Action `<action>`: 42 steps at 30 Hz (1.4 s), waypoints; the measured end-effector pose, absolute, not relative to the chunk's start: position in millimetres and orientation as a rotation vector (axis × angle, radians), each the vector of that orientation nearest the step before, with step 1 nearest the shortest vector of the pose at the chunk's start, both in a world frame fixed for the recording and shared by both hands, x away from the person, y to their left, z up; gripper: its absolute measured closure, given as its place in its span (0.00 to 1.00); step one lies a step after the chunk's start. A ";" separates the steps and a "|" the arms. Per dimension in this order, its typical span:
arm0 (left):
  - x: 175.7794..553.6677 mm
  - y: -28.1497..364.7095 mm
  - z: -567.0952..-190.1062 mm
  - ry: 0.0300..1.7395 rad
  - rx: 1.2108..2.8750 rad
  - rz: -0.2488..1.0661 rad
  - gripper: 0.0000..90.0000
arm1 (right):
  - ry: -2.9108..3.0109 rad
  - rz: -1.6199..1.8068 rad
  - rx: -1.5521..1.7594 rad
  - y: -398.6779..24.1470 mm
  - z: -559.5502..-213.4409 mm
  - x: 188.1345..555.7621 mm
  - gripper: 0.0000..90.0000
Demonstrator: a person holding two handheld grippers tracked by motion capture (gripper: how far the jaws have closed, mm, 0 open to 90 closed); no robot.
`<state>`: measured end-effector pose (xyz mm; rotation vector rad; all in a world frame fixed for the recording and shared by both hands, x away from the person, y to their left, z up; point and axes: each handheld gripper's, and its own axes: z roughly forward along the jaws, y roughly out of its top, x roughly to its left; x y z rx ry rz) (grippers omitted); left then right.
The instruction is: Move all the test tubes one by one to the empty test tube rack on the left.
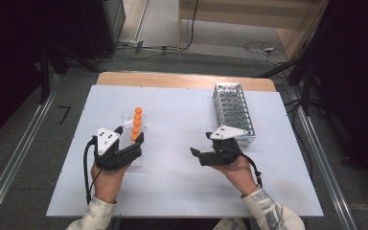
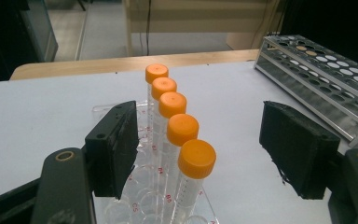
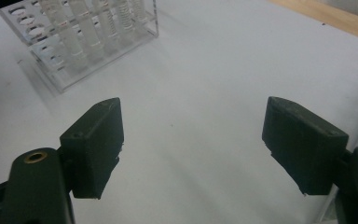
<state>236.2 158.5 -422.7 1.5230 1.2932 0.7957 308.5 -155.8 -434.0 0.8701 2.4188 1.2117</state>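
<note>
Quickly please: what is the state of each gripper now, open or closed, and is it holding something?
Left gripper: open, holding nothing; the nearest orange-capped tube stands between its jaws, untouched.
Right gripper: open, empty, over bare table.

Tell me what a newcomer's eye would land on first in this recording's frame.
The row of five clear plastic tubes with bright orange screw caps, standing in a transparent rack at the table's left, stands out first. The left gripper sits open around that row, its pads touching no tube. At the right stands an empty perforated metal tube rack, with the right gripper open over bare white table.
</note>
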 end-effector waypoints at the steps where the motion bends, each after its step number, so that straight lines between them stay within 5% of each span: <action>1: 236.0 158.9 -422.4 1.294 1.524 0.795 0.32 | 2.415 1.212 0.869 -157.1 -433.7 308.7 0.22; 42: 224.0 180.4 -421.9 1.337 1.480 0.852 0.20 | 2.269 1.233 1.008 -227.1 -425.6 298.1 0.22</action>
